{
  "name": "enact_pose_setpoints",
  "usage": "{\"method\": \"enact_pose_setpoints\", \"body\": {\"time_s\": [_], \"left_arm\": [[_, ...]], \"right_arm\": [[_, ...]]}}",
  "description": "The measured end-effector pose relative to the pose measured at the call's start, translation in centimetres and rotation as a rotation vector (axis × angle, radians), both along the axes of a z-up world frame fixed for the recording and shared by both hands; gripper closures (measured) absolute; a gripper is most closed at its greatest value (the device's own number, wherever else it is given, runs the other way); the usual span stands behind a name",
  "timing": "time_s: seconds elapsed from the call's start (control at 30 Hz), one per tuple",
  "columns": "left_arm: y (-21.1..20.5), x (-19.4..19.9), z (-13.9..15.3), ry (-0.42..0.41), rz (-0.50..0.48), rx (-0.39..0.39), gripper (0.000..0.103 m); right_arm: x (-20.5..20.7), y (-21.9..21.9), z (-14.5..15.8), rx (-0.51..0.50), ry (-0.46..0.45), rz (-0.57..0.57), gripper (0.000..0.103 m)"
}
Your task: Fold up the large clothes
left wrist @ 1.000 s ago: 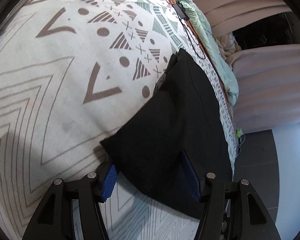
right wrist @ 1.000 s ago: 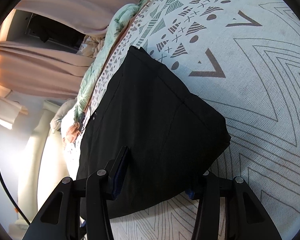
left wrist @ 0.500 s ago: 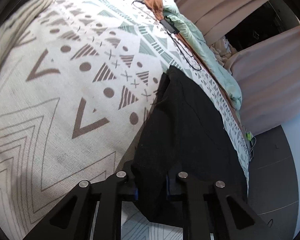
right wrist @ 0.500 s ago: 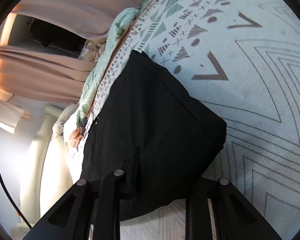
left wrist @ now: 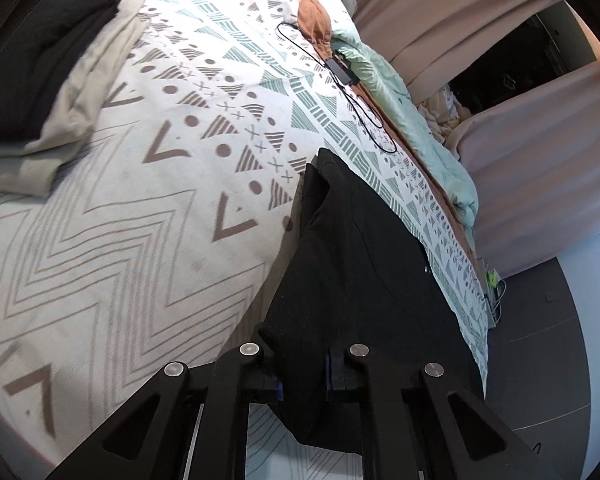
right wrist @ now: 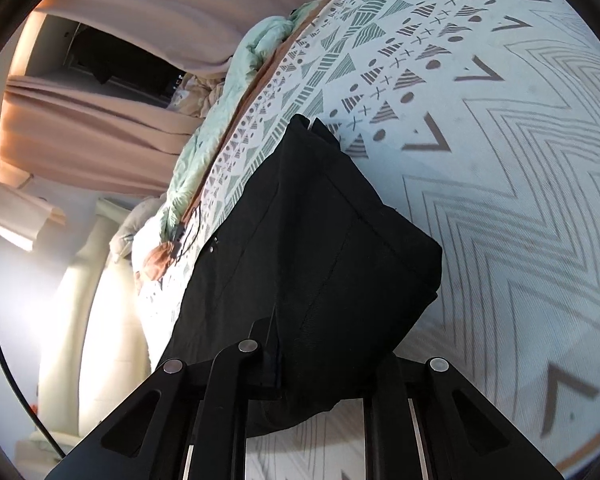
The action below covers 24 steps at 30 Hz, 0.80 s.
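Observation:
A black garment (left wrist: 356, 264), folded to a long panel, lies on the patterned bedspread (left wrist: 140, 220) near the bed's edge. My left gripper (left wrist: 302, 376) is shut on its near corner and lifts that end off the bed. In the right wrist view the same black garment (right wrist: 312, 248) fills the middle. My right gripper (right wrist: 320, 372) is shut on its near edge, with cloth bunched between the jaws and draped over the right finger. The far end of the garment still rests on the bedspread (right wrist: 500, 160).
A stack of folded clothes, black on beige (left wrist: 48, 80), lies at the far left of the bed. A black cable with an adapter (left wrist: 340, 76) and a mint quilt (left wrist: 400, 92) lie along the bed's edge. Pink curtains (left wrist: 540, 160) and dark floor (left wrist: 540, 360) are beyond.
Both grippers have closed from open onto the garment's near end. They have risen, lifting that end off the bed, so more of the bed shows.

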<state>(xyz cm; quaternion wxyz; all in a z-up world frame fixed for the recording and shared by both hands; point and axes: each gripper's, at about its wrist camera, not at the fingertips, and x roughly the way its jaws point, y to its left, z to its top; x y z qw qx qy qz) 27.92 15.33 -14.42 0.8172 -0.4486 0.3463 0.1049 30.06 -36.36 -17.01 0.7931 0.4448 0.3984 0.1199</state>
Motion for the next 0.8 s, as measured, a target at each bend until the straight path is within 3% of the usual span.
{"method": "enact_pose_setpoints", "body": {"time_s": [0.5,0.8], "left_arm": [[0.9,-8.3,1.0,-0.026,0.027,-0.029,0.090],[2.0,-10.4,0.5,-0.034,0.029,-0.058,0.090]], "right_arm": [[-5.9,1.5,1.3,-0.018,-0.006,0.054,0.087],[-8.0,3.1,1.8,-0.049,-0.010,0.078,0.087]]}}
